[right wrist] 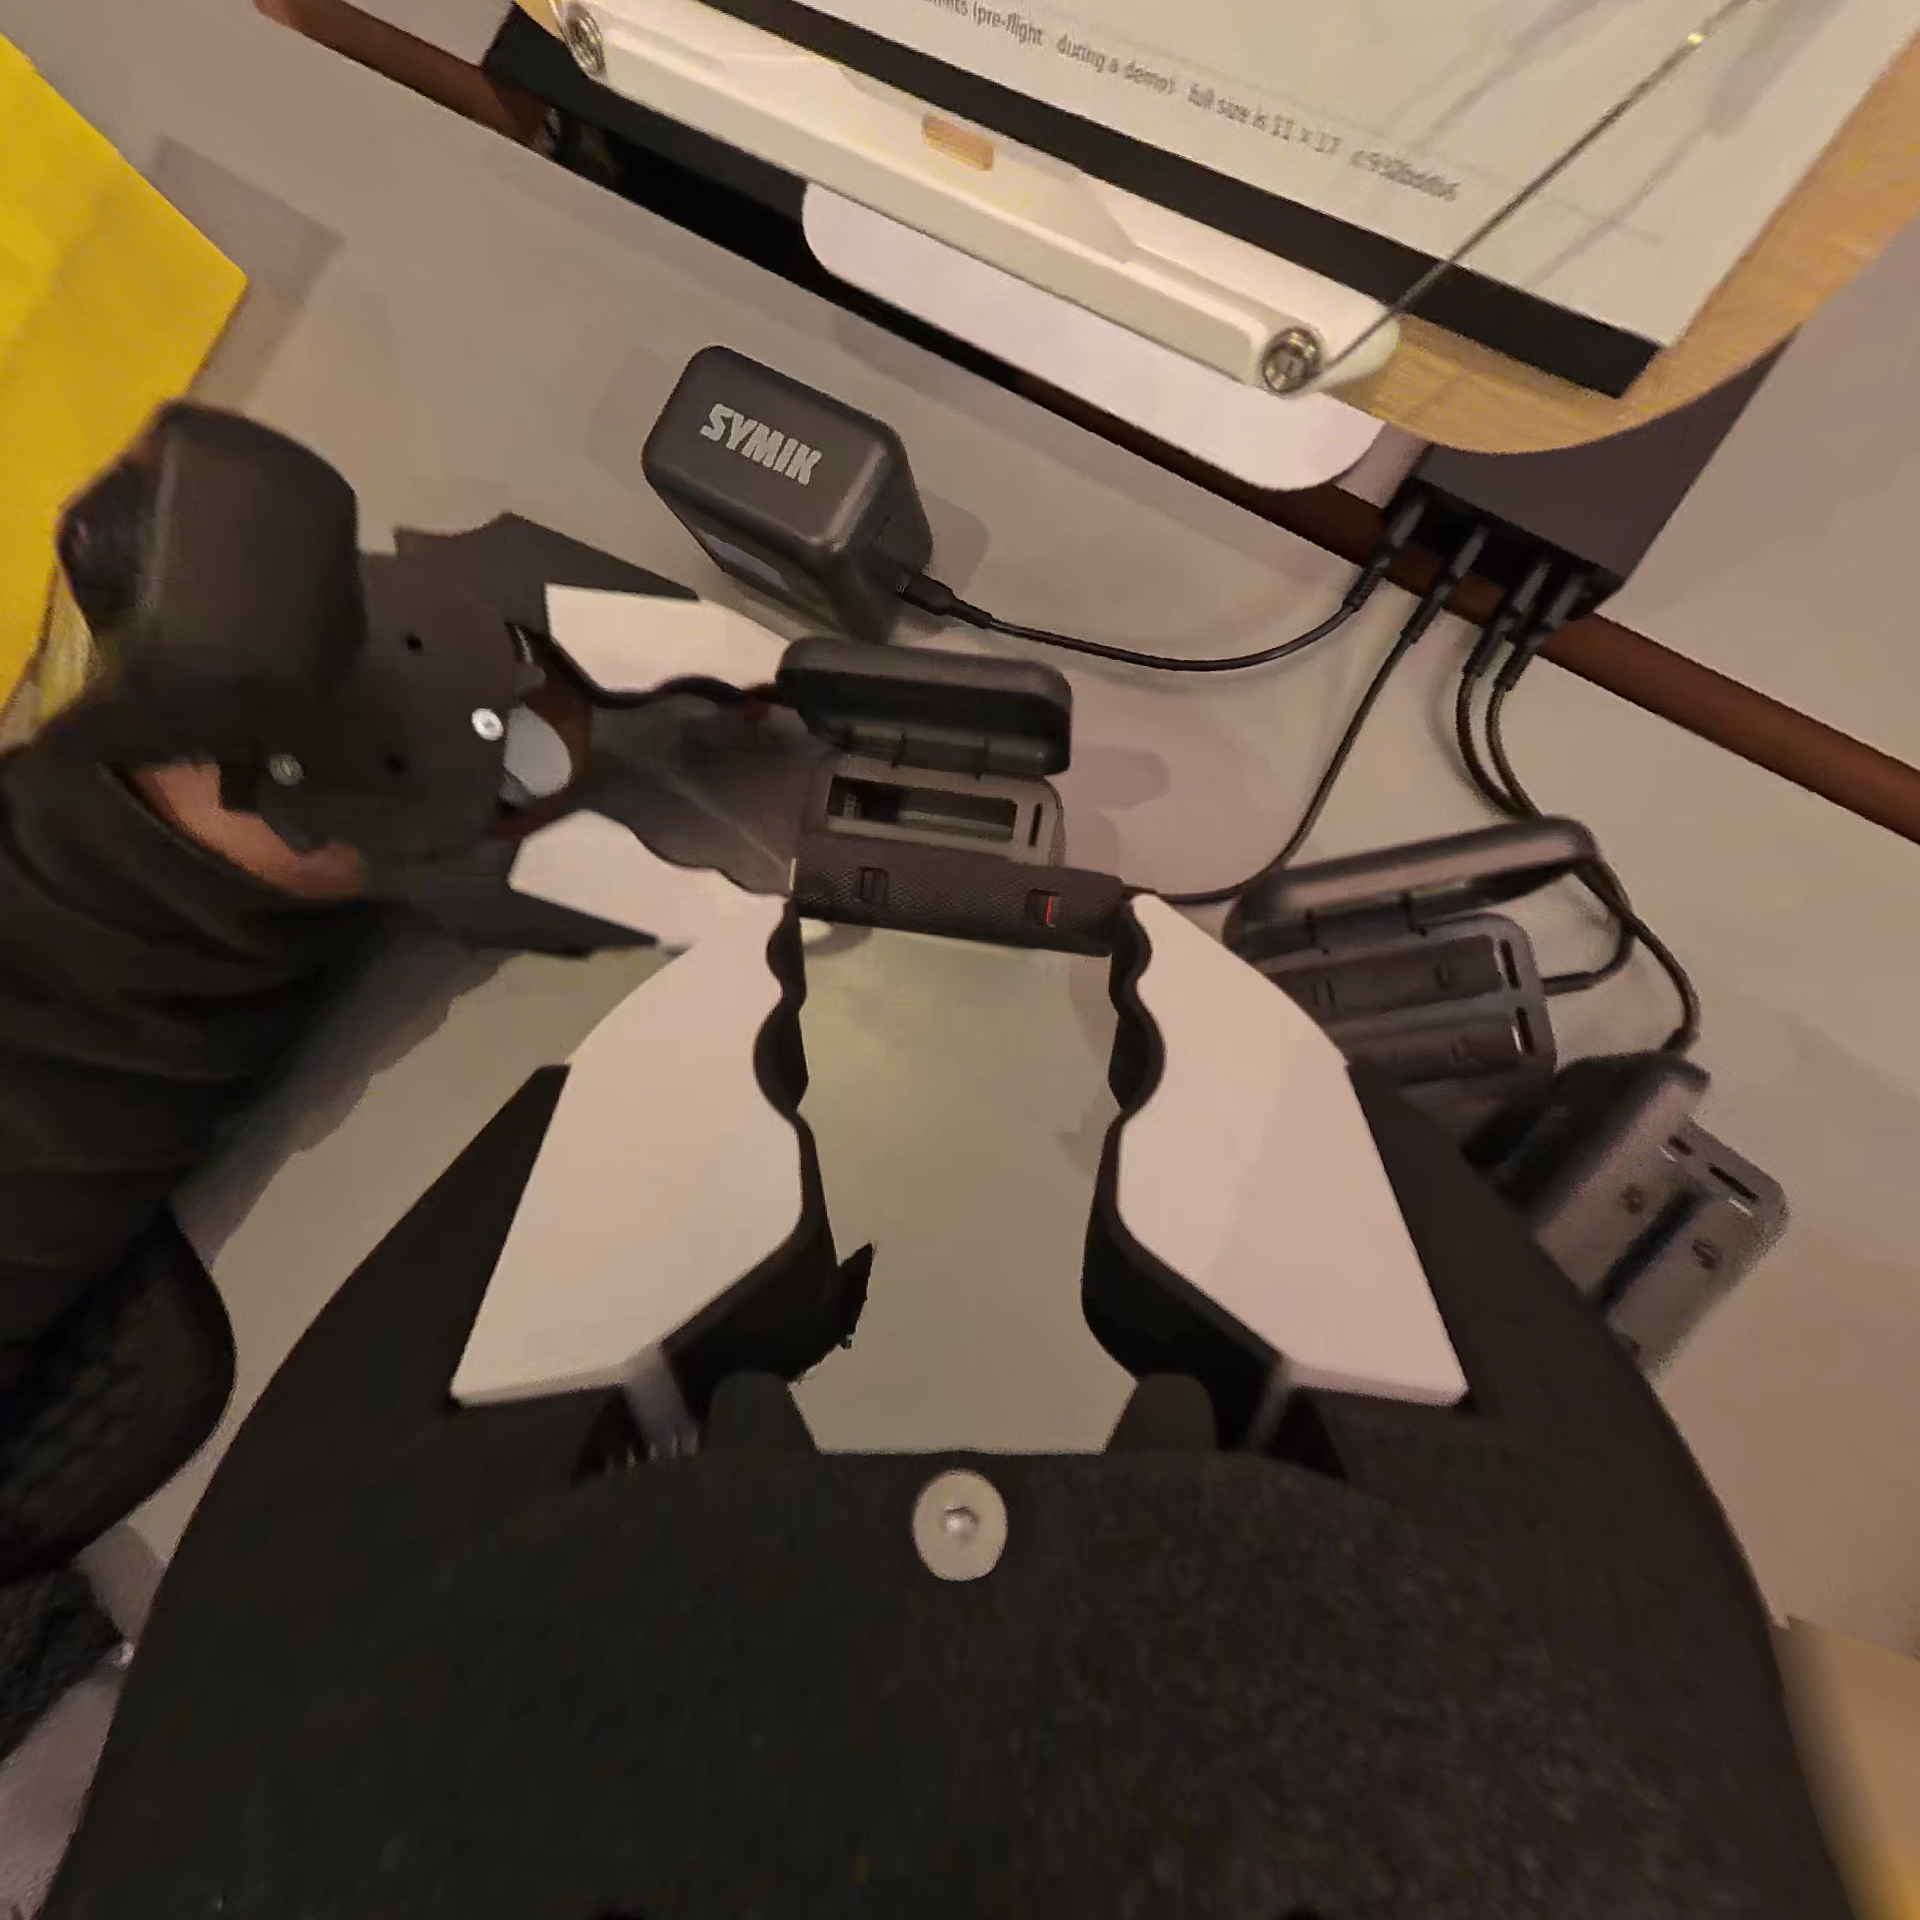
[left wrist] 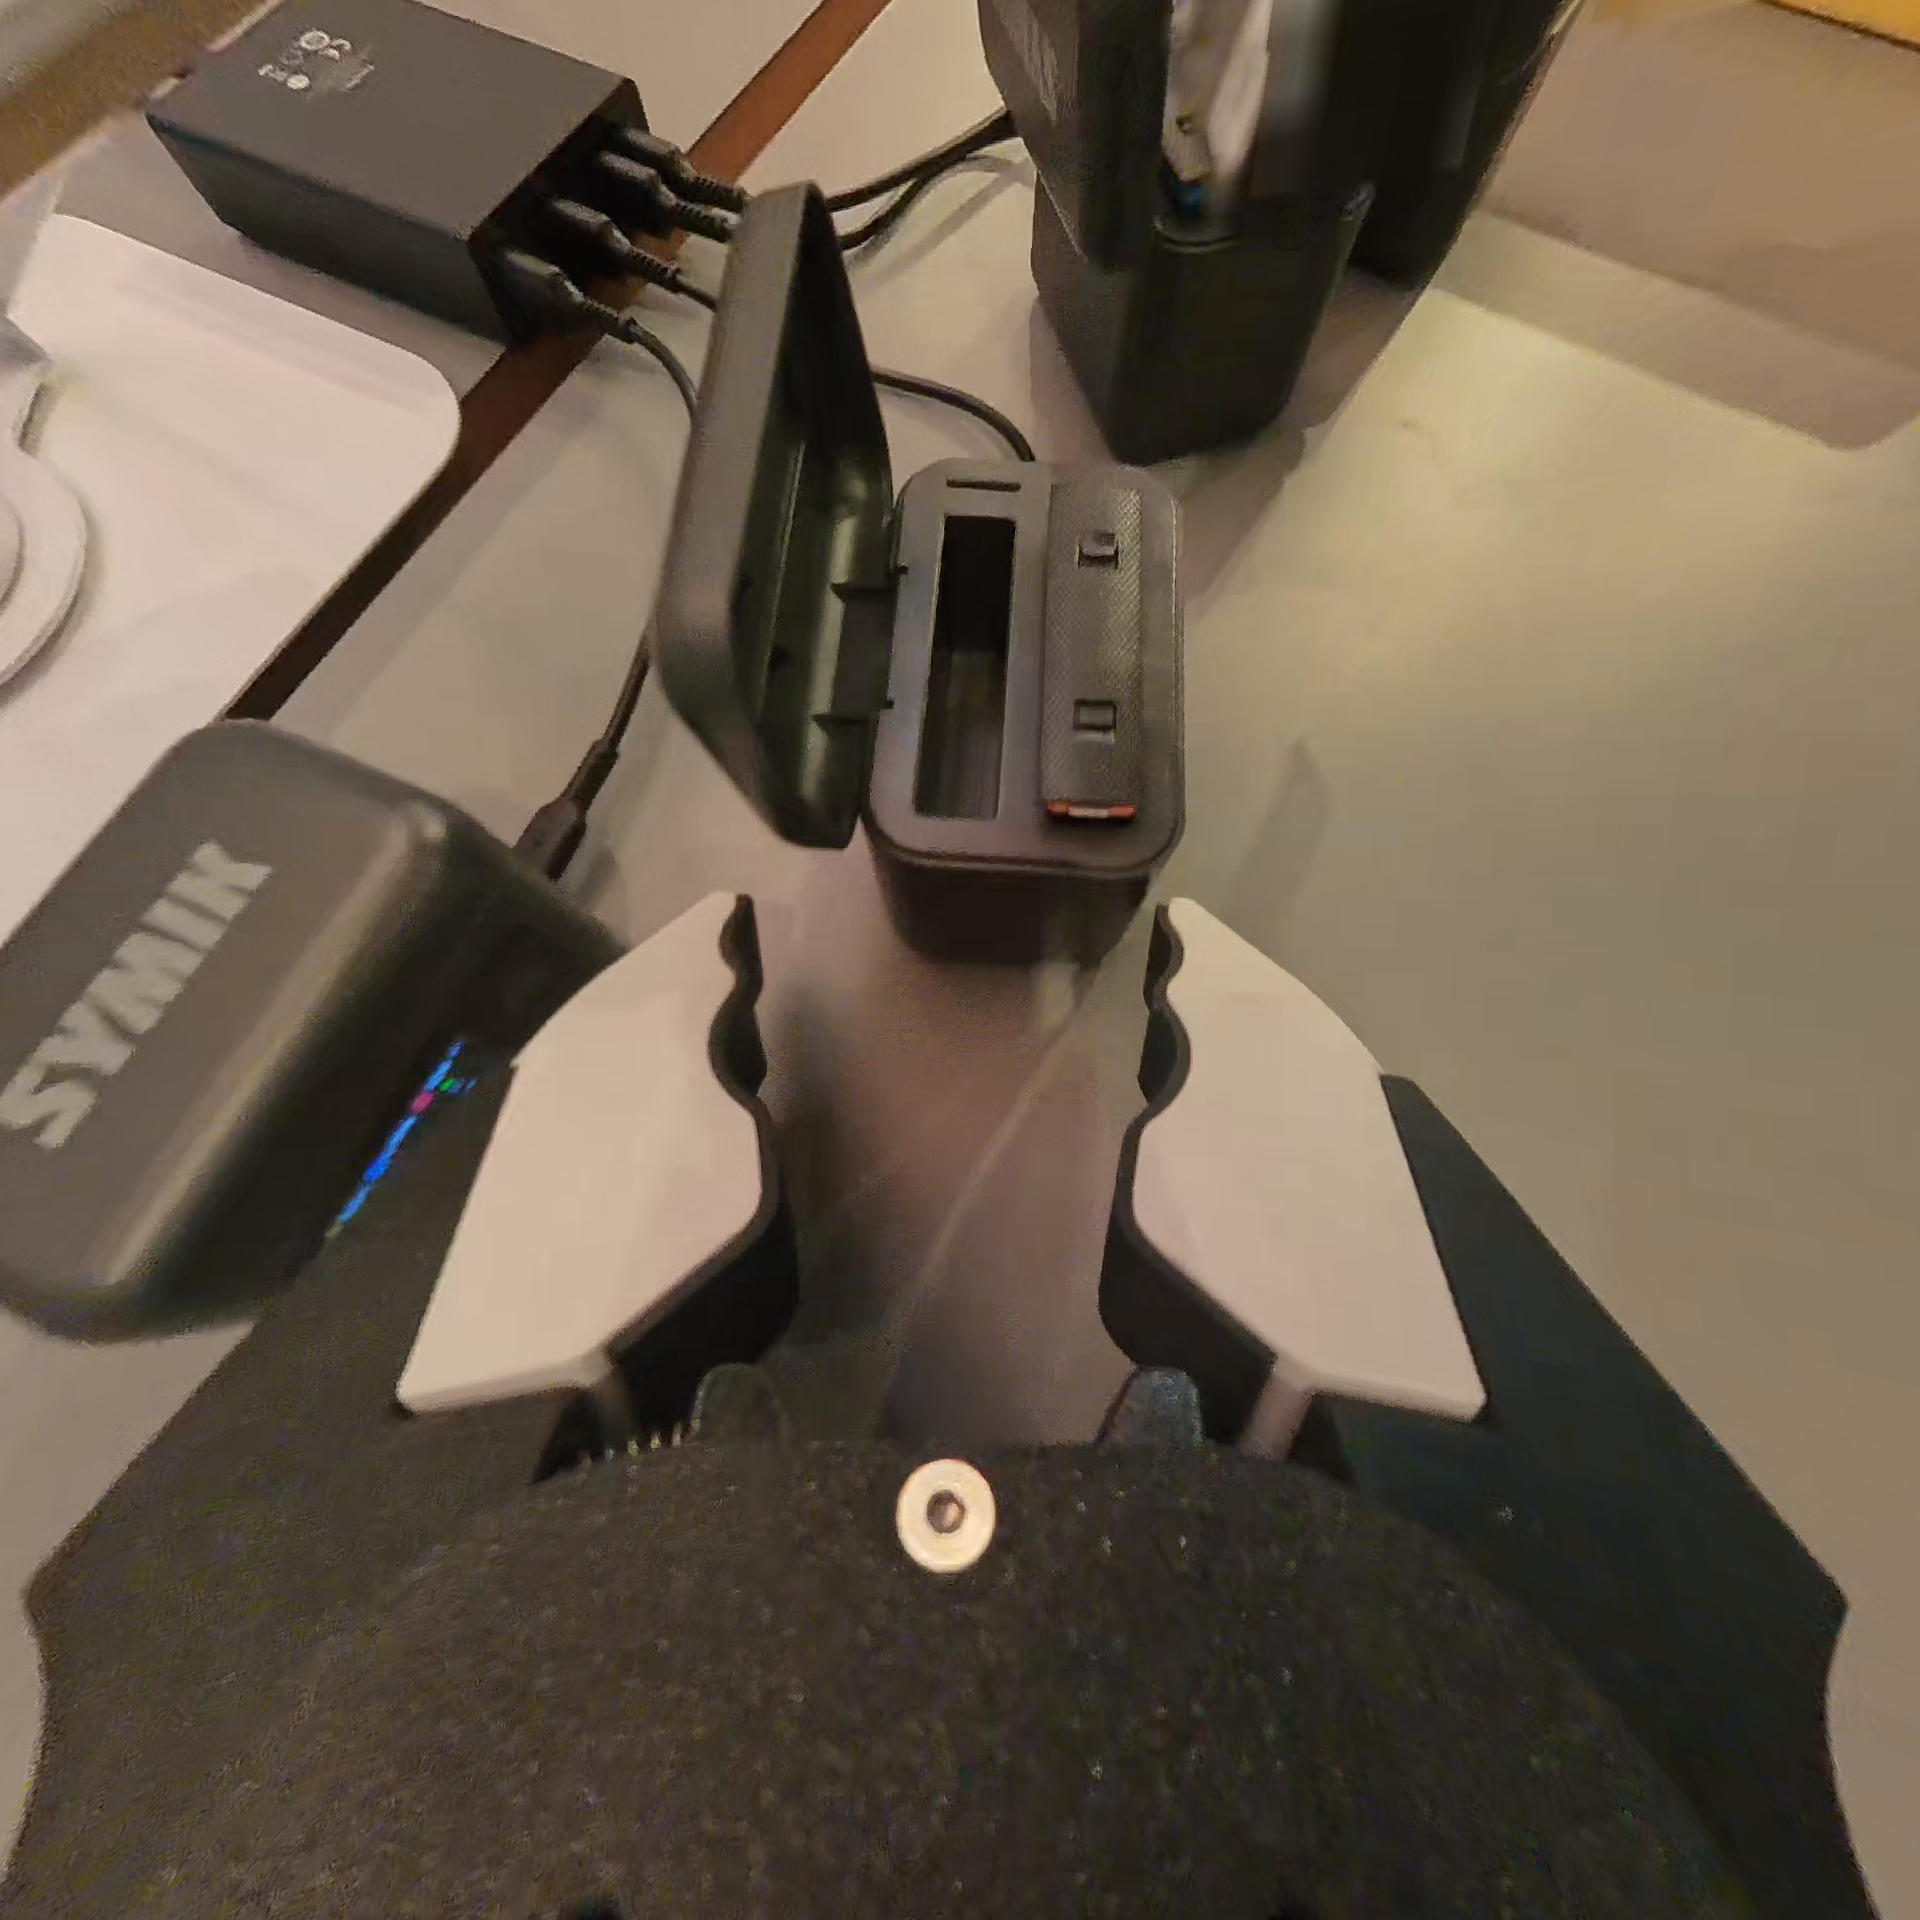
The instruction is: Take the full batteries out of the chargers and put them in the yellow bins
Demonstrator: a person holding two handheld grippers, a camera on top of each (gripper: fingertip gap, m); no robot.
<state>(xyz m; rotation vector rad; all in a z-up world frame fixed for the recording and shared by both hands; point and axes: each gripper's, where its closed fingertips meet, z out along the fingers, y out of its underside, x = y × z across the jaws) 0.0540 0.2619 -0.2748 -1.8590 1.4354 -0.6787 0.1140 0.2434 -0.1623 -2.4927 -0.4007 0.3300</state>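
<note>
A black charger (left wrist: 1023, 852) stands on the grey table with its lid (left wrist: 774, 520) open to the left. Its left slot is empty and a black battery (left wrist: 1107, 644) with a red tab sits in the right slot. My left gripper (left wrist: 951, 935) is open and empty just short of the charger. In the right wrist view the same charger (right wrist: 940, 821) lies ahead with the battery (right wrist: 956, 899) along its near side. My right gripper (right wrist: 956, 920) is open, its fingertips level with the battery's two ends; contact is unclear. The left gripper (right wrist: 769, 779) reaches in from the left. A yellow bin (right wrist: 83, 260) is at the far left.
A closed black charger case (left wrist: 208, 1018) (right wrist: 779, 488) sits left of the open one. Two more open chargers (right wrist: 1403, 987) (right wrist: 1642, 1174) with batteries stand to the right. A black USB hub (left wrist: 416, 156) (right wrist: 1507, 520) feeds cables (right wrist: 1143, 655) across the table. A board with a paper sheet (right wrist: 1143, 156) lies beyond. The grippers' ends are close to 12 cm from one another. To reach the closed black charger case (right wrist: 779, 488) in a straight line is about 6 cm for my left fingers, about 15 cm for my right. My left wrist view (left wrist: 266, 936) looks at it from another angle.
</note>
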